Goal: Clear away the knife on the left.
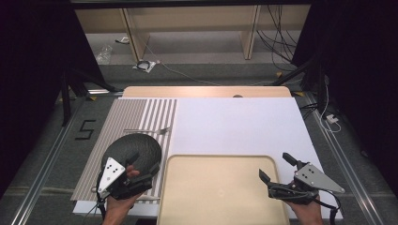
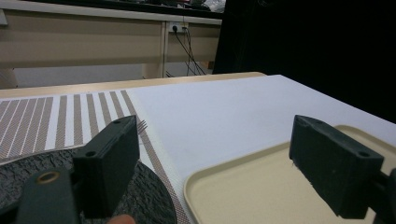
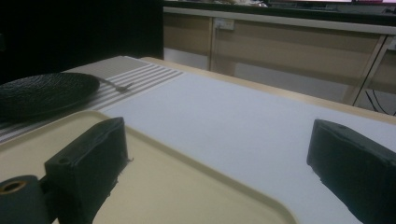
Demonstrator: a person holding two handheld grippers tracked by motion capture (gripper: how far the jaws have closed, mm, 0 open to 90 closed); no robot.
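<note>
I am holding my left gripper (image 1: 151, 171) low over the near left of the bench (image 1: 234, 122), its jaws spread wide and grasping nothing. One jaw is hanging over the dark round plate (image 1: 133, 147), the other over the left edge of the cream tray (image 1: 220, 187). The plate is lying on the striped mat (image 1: 126, 117), just beside the tray's left rim, so it is sitting right under and slightly left of this gripper. My right gripper (image 1: 277, 168) is hovering over the tray's right rim, jaws likewise released and empty, well apart from the plate. A fork (image 1: 148, 131) is lying beyond the plate, its long axis running across the mat. Judging by this, the left gripper is the nearer one for taking the plate, with the rim facing it.
</note>
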